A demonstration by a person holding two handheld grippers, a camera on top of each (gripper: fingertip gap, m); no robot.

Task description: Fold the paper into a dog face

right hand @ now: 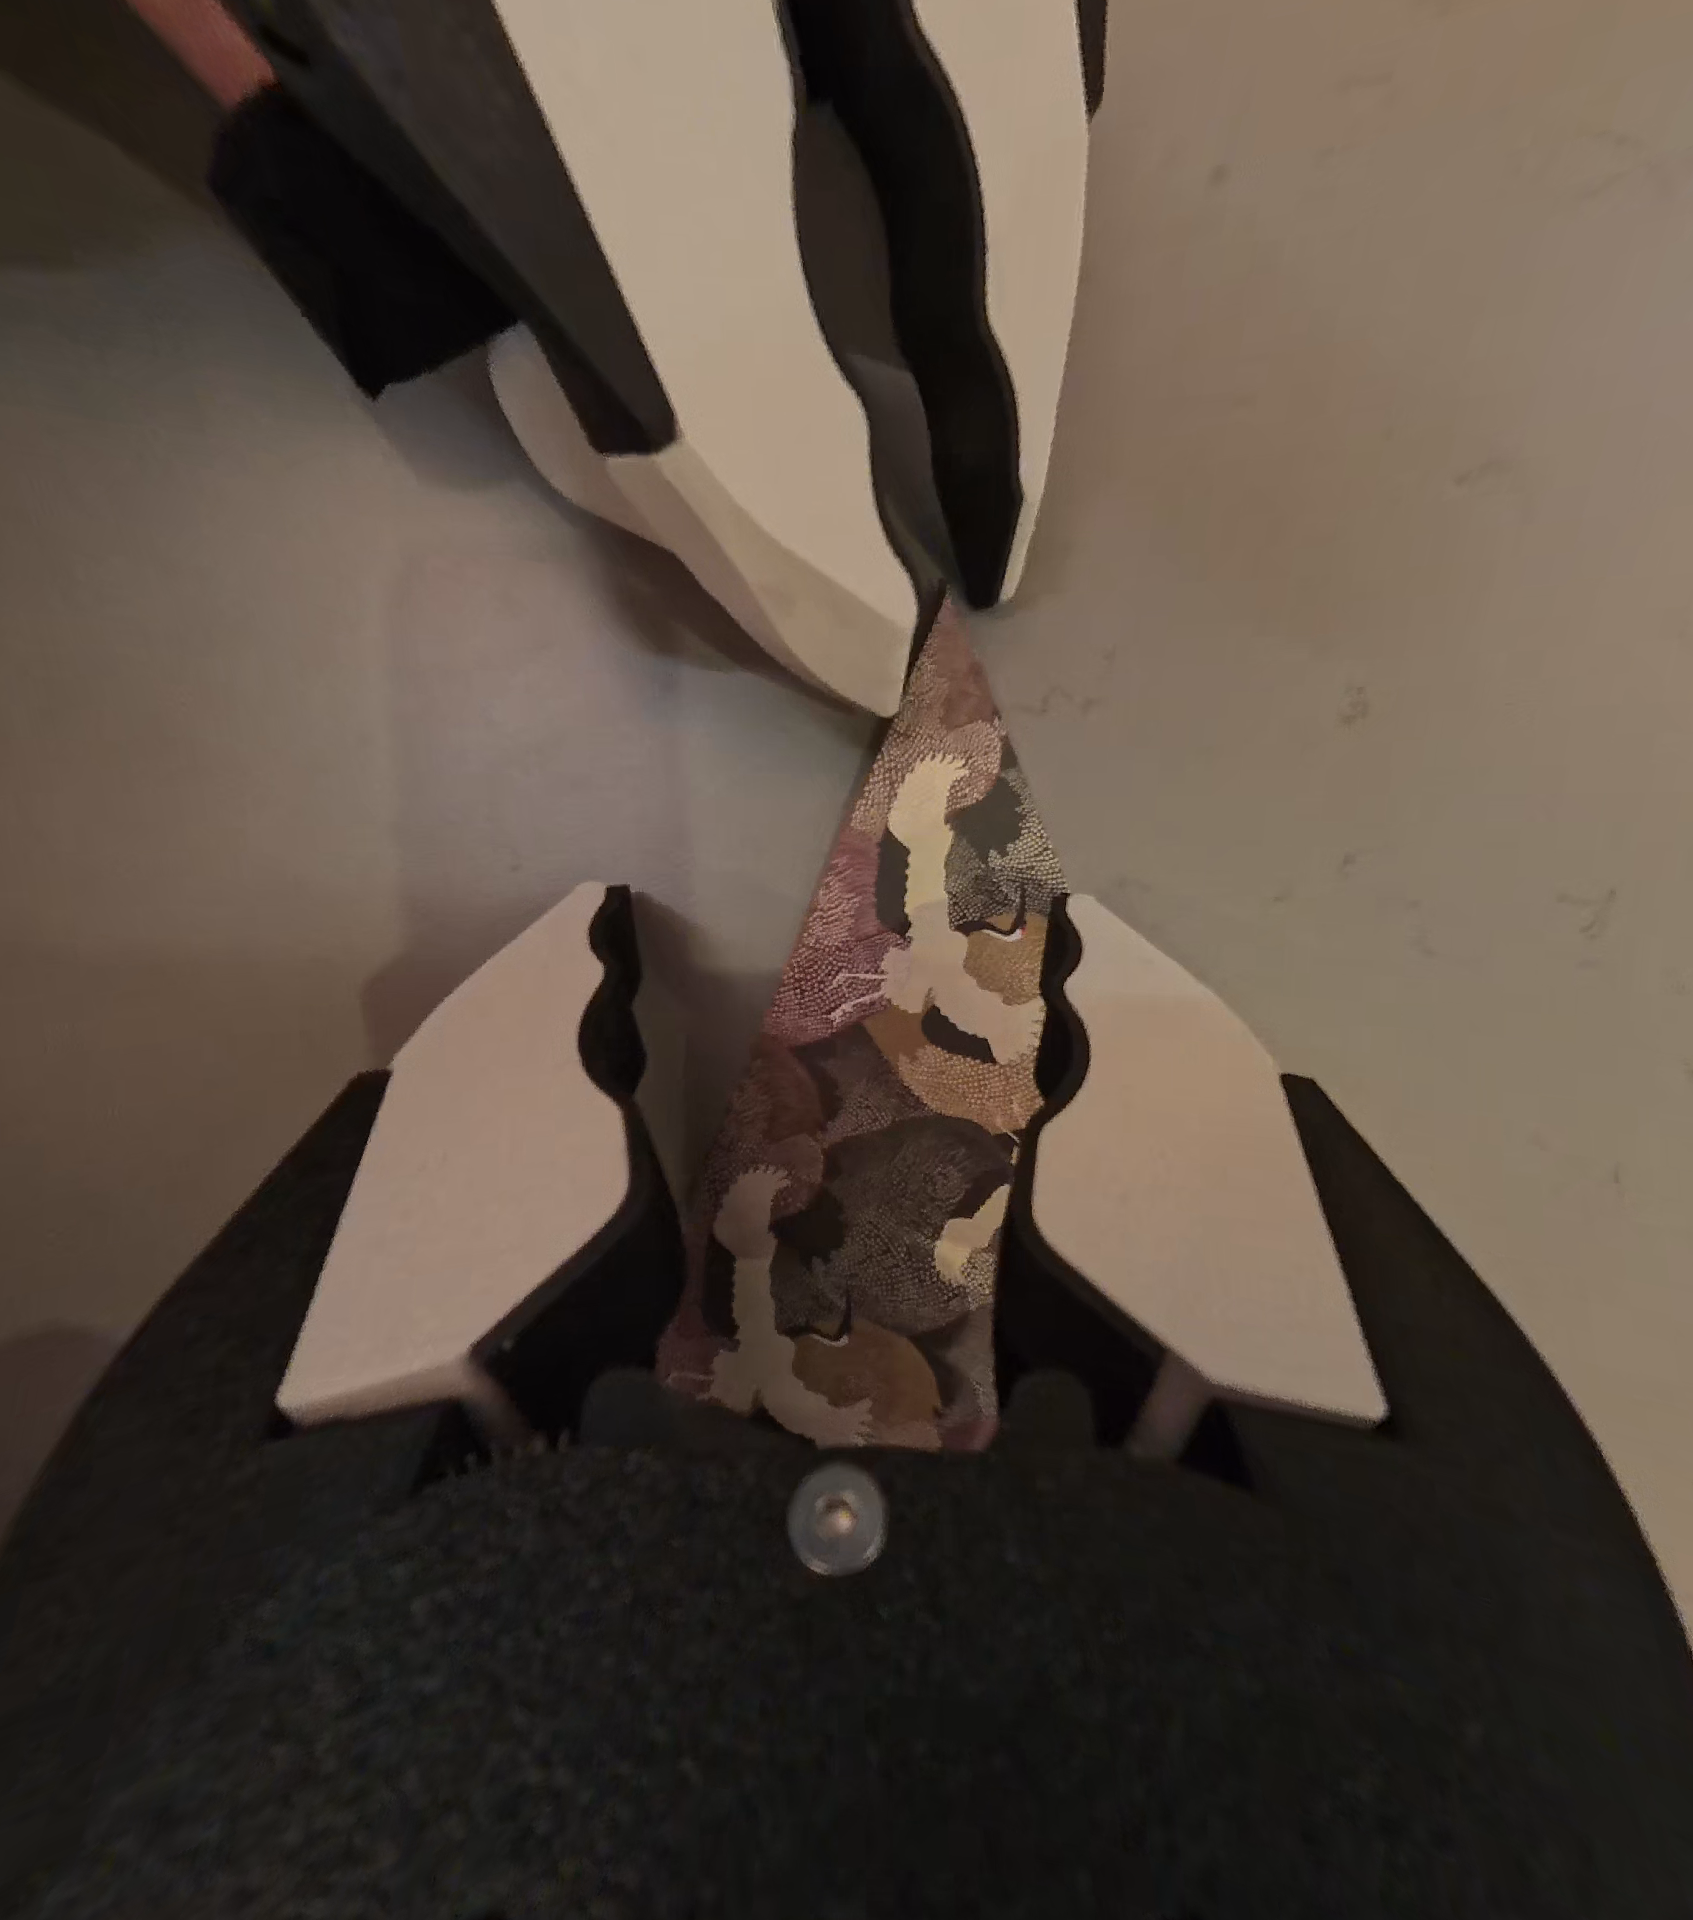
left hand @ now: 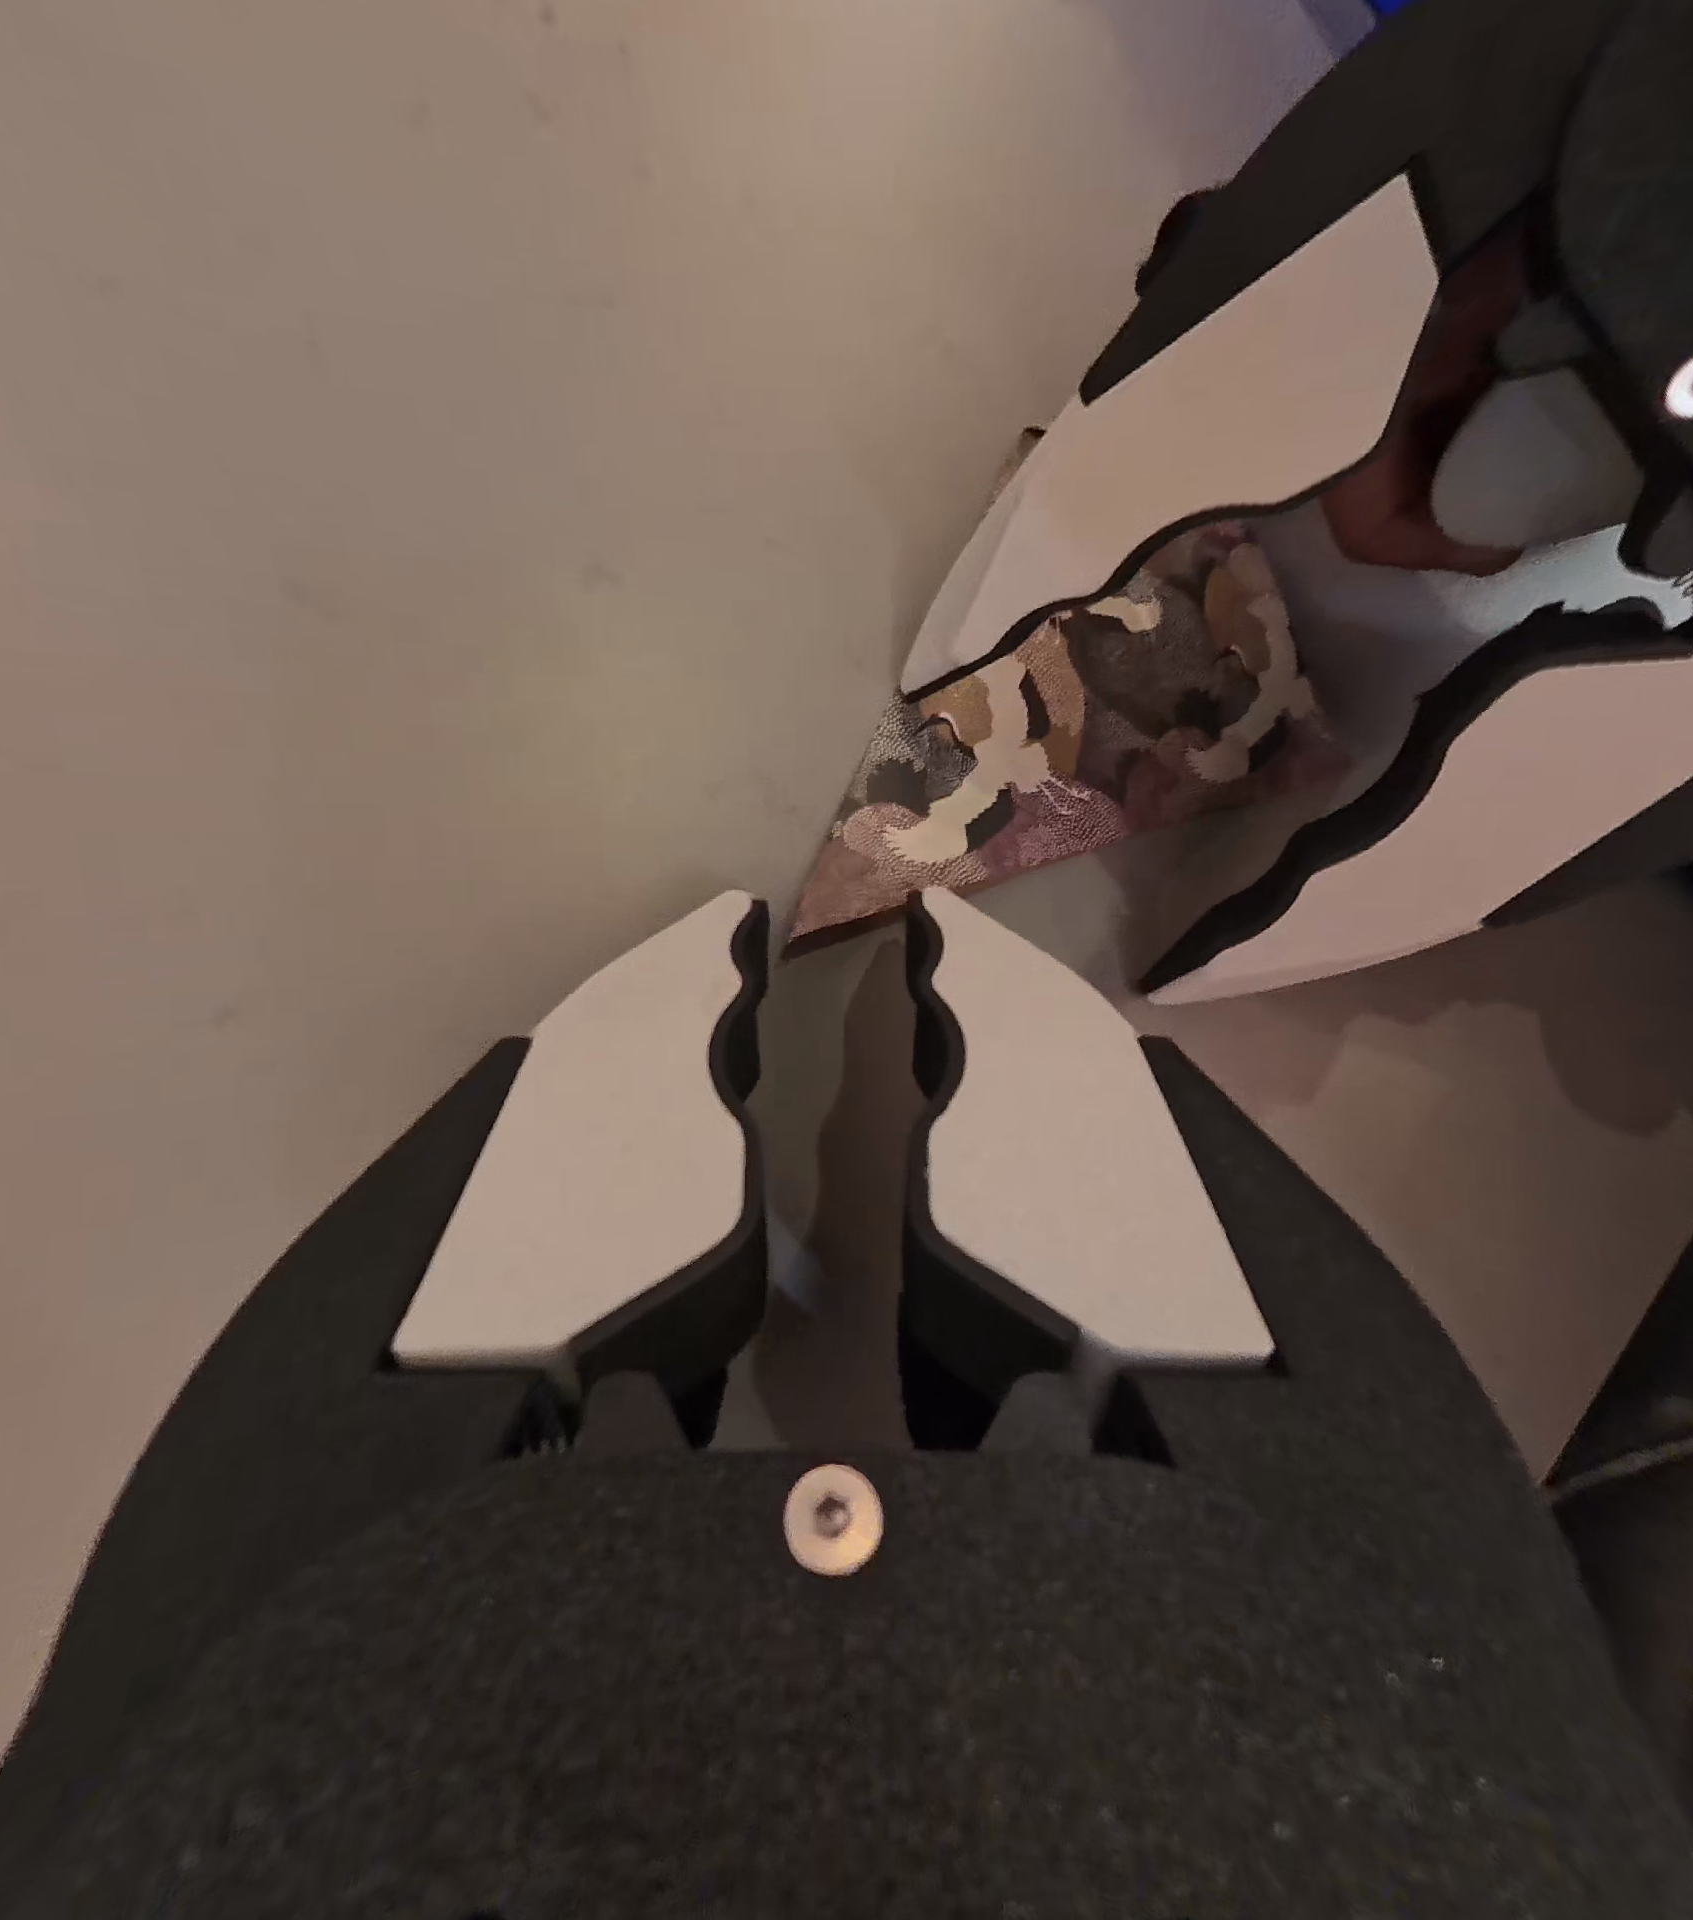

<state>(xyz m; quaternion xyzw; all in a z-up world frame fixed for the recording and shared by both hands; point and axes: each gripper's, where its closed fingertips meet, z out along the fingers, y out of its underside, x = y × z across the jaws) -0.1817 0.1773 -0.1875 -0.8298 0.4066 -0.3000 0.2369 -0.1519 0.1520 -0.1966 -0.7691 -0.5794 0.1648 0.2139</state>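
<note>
Left gripper (left hand: 837,914) nearly closed at paper (left hand: 987,790) tip; right gripper (right hand: 837,904) wide, straddling it.

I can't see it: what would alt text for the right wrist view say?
A patterned paper triangle lies on a pale table between the open right tongs. The left tongs, opposite, are nearly closed at its far tip.

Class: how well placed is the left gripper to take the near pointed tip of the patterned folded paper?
Probably well placed: the left gripper stands open right at the patterned folded paper tip, with nothing between; the right gripper straddles the wider part.
</note>
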